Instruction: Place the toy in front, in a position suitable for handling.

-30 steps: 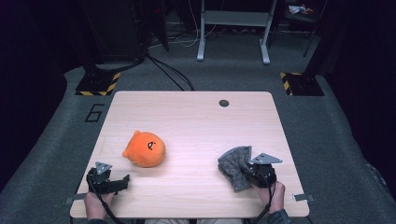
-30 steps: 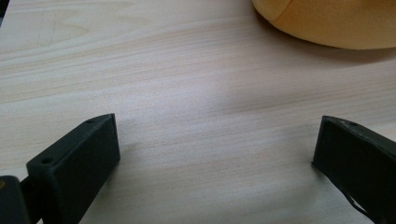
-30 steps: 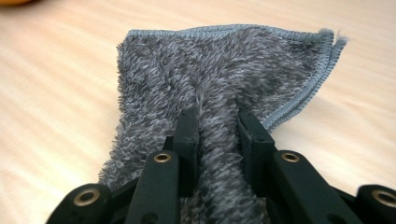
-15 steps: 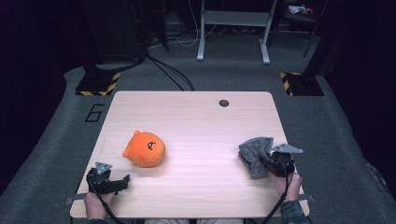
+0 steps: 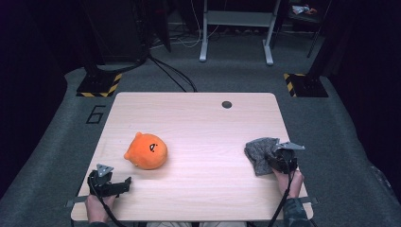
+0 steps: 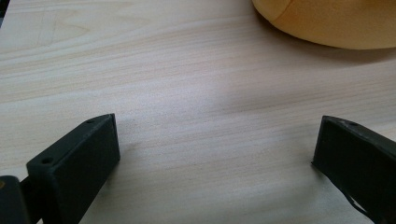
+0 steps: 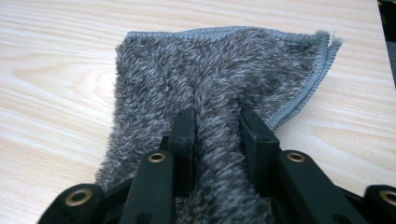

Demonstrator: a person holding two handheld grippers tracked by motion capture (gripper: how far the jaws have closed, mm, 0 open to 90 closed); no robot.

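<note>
Cloth (image 7: 219, 88) sits pinched in a fold between my right gripper's (image 7: 217, 123) loosening jaws, and could slip onto the tabletop (image 5: 198, 123); my left gripper's (image 6: 215, 144) jaws gape wide, empty.

Orange plush toy (image 5: 146, 151) on wooden table (image 5: 198, 123), small dark hole (image 5: 227, 104) near far edge

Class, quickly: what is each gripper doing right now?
Left gripper: open, holding nothing, resting on the table.
Right gripper: jaws pinching a fold of the grey cloth, just loosened slightly.
</note>
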